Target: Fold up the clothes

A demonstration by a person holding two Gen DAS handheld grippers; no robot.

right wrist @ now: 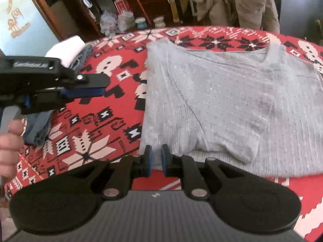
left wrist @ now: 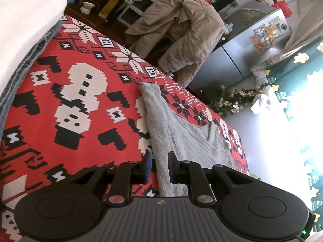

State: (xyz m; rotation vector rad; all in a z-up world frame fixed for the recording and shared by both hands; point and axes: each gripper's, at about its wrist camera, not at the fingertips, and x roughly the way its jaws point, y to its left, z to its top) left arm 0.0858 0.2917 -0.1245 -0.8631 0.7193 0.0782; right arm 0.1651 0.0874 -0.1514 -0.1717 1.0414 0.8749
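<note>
The grey shirt [right wrist: 222, 104] lies on the red patterned cloth [right wrist: 97, 133] that covers the table, its left side and sleeve already turned in over the body, the neckline at the far edge and the hem toward me; my right gripper [right wrist: 156, 158] sits at the near left corner of it, fingers a little apart with a narrow gap between them, and whether any fabric is caught there I cannot tell; my left gripper [left wrist: 159, 166] has its fingers parted either side of the folded edge, seemingly not pinched on it; in the right view that gripper [right wrist: 86, 89] hangs over the cloth, left of the shirt. The risk, as I judge it, is that a grab at this edge takes only the top layer, so the turned-in sleeve slips out and the fold goes crooked; a drag could also rumple the cloth beneath. Further left, a white folded piece [left wrist: 26, 20] rests on folded blue denim [left wrist: 24, 64]; no basket or box for clothes is in view.
</note>
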